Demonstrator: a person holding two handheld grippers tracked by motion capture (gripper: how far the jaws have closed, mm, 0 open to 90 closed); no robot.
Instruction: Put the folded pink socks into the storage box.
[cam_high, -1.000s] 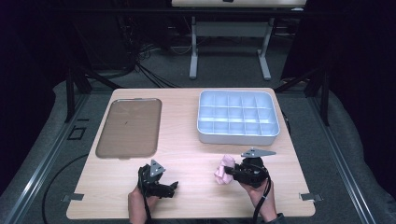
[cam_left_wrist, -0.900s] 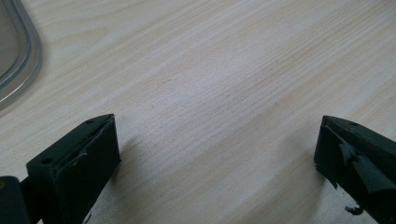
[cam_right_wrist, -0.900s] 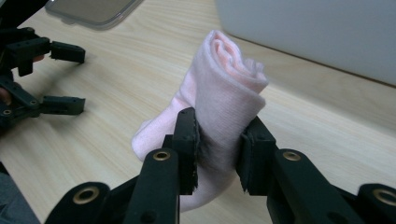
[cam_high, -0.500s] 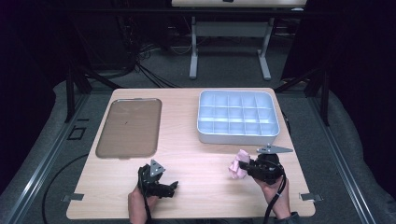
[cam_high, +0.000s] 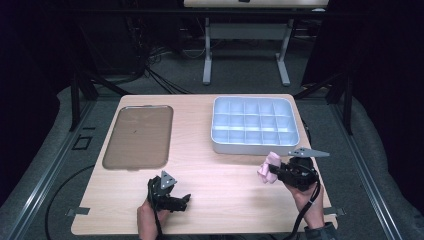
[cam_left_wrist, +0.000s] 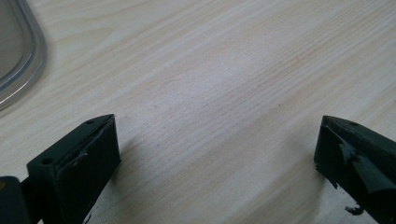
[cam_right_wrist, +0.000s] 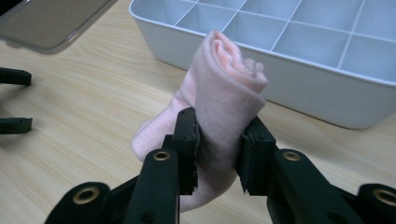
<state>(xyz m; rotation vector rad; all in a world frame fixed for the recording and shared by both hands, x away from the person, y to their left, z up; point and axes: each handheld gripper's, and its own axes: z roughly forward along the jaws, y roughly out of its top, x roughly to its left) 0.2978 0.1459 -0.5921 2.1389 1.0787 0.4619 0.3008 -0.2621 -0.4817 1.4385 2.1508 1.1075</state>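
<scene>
Since the earlier frames, the right tool (cam_high: 274, 171) has shifted from near the table's middle front toward the right, carrying the pink rolled cloth (cam_high: 268, 167) closer to the white compartment tray (cam_high: 255, 144); the left tool (cam_high: 175, 201) has stayed in place. High view: the wooden table (cam_high: 220, 180) carries a flat brown lidded tray (cam_high: 139, 136) at left and the white compartment tray at right, well apart. The right tool, held by the person's right hand (cam_high: 307, 202), sits just in front of the compartment tray's near right corner, with the cloth at its tip, apart from the tray. The left tool rests low at the front left, in the person's left hand (cam_high: 148, 220). Left gripper view: the left tool (cam_left_wrist: 215, 149) is released, its jaws spread wide over bare table (cam_left_wrist: 224, 70); the brown tray's rim (cam_left_wrist: 28, 65) appears at upper left. Right gripper view: the right tool (cam_right_wrist: 218, 151) is clenched on the pink cloth (cam_right_wrist: 224, 105), which stands upright between the jaws, near the compartment tray's wall (cam_right_wrist: 317, 98). The left tool's jaw tips (cam_right_wrist: 14, 100) appear at the left edge.
</scene>
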